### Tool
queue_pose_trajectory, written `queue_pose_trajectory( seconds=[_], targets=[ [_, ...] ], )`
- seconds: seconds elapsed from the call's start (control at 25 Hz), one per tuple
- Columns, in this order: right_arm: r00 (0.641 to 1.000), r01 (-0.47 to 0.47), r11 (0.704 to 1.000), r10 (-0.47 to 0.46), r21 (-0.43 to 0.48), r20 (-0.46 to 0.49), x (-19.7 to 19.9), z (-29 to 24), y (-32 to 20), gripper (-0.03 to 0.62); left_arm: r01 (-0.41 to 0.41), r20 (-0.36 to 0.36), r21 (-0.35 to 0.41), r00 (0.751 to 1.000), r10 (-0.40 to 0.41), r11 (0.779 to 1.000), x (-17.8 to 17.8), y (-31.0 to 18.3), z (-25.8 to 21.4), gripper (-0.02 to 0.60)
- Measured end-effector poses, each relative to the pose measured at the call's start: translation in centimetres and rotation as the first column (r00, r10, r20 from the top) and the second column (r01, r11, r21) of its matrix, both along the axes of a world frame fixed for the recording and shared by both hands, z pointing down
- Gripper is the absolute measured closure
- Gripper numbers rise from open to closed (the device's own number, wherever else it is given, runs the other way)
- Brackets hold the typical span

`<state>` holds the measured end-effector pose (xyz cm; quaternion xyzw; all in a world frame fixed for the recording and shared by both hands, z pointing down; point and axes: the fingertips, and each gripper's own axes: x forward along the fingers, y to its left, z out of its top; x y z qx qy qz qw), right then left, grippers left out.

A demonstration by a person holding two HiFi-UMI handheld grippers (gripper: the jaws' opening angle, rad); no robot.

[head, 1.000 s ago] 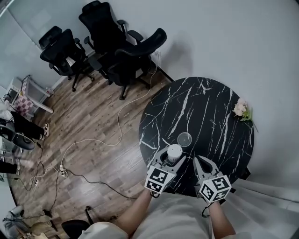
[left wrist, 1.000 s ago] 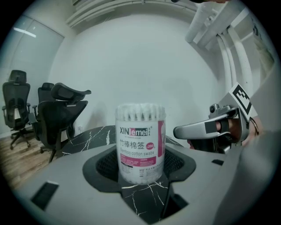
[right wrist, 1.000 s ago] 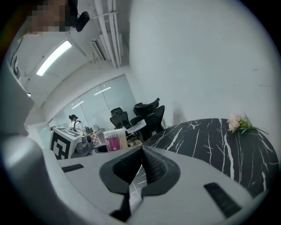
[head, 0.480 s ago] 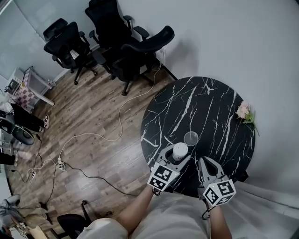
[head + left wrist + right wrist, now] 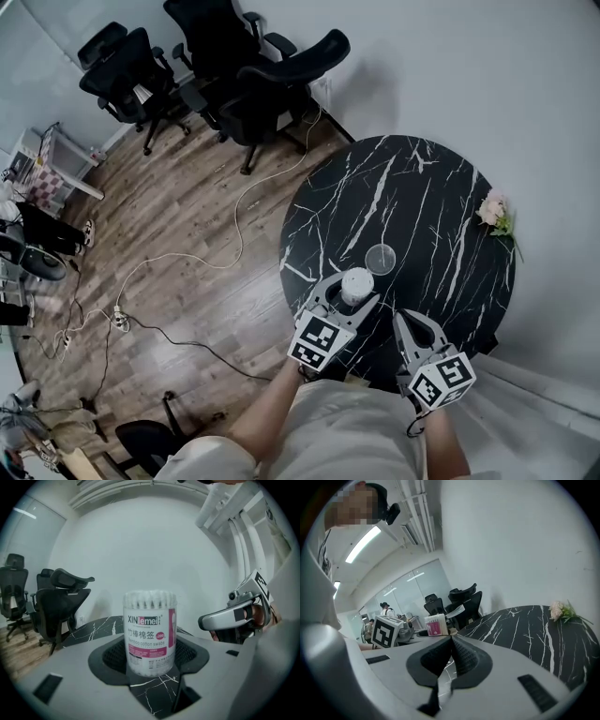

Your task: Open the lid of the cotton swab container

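Left tool (image 5: 352, 291) pinches the clear, pink-labelled cotton swab tub (image 5: 150, 632) on the black marble bench (image 5: 422, 206), right tool (image 5: 451, 641) pressed together empty beside the tub, clear round lid (image 5: 381, 259) apparently already off just behind it.

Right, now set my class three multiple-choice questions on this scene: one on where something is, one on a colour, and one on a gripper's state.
1. Where is the cotton swab container?
A) on a chair
B) between the jaws of the left gripper
C) on the floor

2. What colour is its label band?
A) green
B) blue
C) pink

3. How do the jaws of the right gripper stand?
A) shut on nothing
B) wide open
C) shut on the container

Answers:
1 B: the left gripper view shows the container standing between that gripper's pads.
2 C: the band under the brand name is pink.
3 A: the right gripper view shows its pads meeting with nothing between them.
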<state>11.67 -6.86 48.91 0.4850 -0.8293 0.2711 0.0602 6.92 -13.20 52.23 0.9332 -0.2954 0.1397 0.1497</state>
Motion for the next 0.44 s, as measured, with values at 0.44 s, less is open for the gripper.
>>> queue_pose_trajectory(
  seconds=[0.44],
  targets=[
    [1.0, -0.028, 1.0, 0.028, -0.007, 0.009, 1.4, 0.1, -0.3, 0.56, -0.02, -0.041, -0.021, 0.999, 0.019, 1.0, 1.2, 1.3, -0.1, 0.318]
  ],
)
